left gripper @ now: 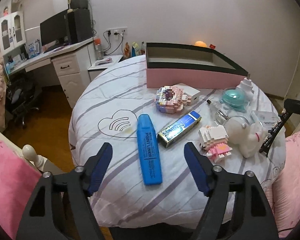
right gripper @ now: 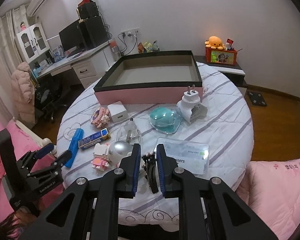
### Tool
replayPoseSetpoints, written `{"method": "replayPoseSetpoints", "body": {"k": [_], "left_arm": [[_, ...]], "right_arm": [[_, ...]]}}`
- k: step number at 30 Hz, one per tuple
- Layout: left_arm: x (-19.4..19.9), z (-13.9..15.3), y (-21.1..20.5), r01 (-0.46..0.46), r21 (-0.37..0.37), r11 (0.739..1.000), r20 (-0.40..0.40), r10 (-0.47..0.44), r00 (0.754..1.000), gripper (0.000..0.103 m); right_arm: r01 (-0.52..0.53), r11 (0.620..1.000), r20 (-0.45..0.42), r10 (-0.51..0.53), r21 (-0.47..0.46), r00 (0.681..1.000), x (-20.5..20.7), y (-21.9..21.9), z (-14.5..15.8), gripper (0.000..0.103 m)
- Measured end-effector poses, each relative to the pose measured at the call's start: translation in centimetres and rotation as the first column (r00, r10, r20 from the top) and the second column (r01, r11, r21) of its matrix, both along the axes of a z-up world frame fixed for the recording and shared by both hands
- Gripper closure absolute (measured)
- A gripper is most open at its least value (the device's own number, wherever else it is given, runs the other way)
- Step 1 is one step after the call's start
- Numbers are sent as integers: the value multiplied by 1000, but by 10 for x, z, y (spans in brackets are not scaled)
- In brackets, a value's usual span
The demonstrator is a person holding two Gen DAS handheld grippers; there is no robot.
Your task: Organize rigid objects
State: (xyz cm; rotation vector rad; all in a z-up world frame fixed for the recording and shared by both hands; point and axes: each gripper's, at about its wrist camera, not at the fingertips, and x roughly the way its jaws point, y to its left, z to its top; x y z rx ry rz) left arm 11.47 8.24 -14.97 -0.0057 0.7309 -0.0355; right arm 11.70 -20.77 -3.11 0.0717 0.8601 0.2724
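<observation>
Highlighter [left gripper: 149, 150], blue and lying flat on the bed quilt [left gripper: 114, 92] at lower centre of the left view, sits between the released fingers of the left gripper [left gripper: 148, 154]. It looks light, stiff and slick-sided; pinching across mid-barrel seems safest. At bottom centre of the right view, the right gripper [right gripper: 148, 156] is clenched on a small black model [right gripper: 150, 166], likely brittle. The pink box [right gripper: 142, 97] waits beyond.
</observation>
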Motion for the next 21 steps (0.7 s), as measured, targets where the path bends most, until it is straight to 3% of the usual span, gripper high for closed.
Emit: {"method": "replayPoseSetpoints", "body": {"k": [5,7,8,9,10,14,21], "left_arm": [[-3,-14,-17,-38,82,996,-78,44,996,24],[2,-23,-15,-59,101,993,-94,69,993,31],[1,-23,-13,-63,73,995,-74,68,995,35],[3,-23,-11,-54,45,997,-88,58,994,50],[4,-20,-10,-47,23,999,-90,49,995,77],[3,-14,-18,-41,77,996,-96,48,994,77],[-2,12,-10,-75,82,994,-46,79,996,77]], "right_arm": [[3,1000,-14,-3,-2,1000,4,1,-5,87],[4,1000,-20,-4,4,1000,6,0,-7,87],[9,1000,-22,-9,4,1000,8,-1,-8,87],[14,1000,-24,-14,6,1000,10,-3,-9,87],[18,1000,-27,-17,9,999,11,-4,-10,87],[31,999,-38,-30,26,999,16,-9,-12,87],[44,998,-30,-43,36,999,19,-15,-8,87]]}}
